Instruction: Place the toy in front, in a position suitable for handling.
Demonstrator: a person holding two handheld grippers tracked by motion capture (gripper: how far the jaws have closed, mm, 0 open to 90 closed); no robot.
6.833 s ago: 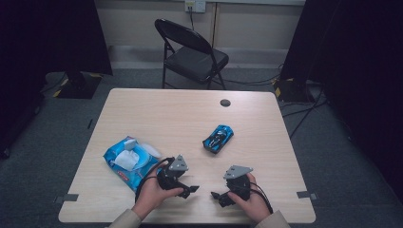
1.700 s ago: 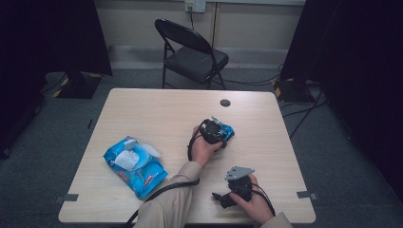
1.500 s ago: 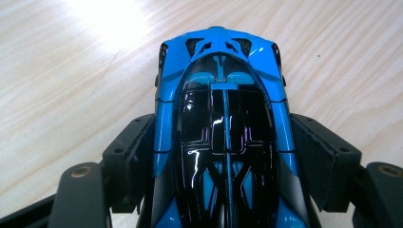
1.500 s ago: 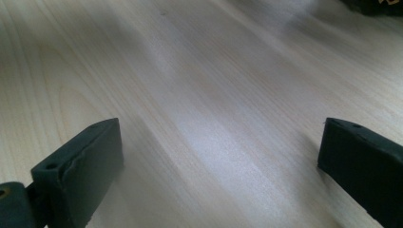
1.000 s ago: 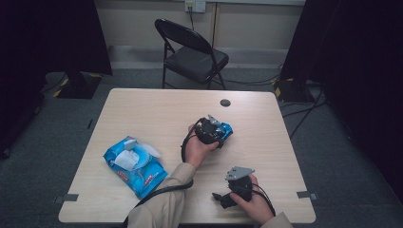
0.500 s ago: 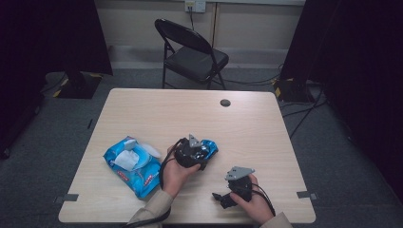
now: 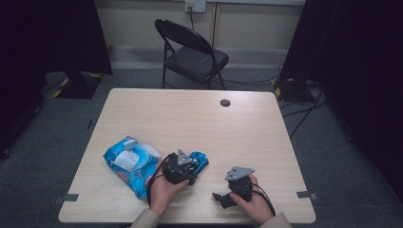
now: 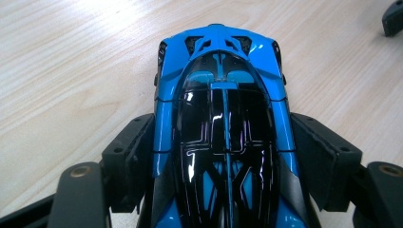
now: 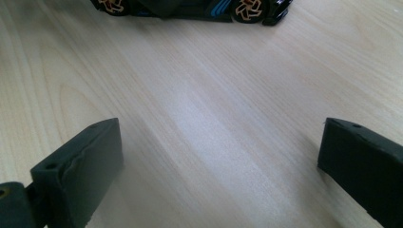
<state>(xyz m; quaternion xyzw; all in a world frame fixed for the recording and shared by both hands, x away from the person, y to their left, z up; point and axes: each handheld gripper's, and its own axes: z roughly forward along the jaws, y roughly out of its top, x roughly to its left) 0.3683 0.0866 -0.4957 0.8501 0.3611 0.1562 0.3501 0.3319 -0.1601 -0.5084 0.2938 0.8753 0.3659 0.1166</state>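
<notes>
- My left hand-held gripper (image 7: pixel 190 167) is clamped across the blue toy car (image 8: pixel 223 118); in the left gripper view both pads press the car's flanks, nose pointing away from me.
- Compared with a second ago, I have drawn the car from the middle of the table (image 7: pixel 190 114) back toward the near edge; it now sits just beside the open pack of wipes (image 7: pixel 130 164), close to the table's near-left part.
- In the right gripper view the car's orange-spoked wheels (image 9: pixel 244 7) appear to rest on the wood, so I judge it was slid or carried low rather than lifted.
- My right hand-held gripper (image 7: pixel 223 199) has stayed put near the near edge, jaws wide apart with nothing between them.
- I read this as the car brought within reach of both hands; release or a handover looks like the next step.
</notes>
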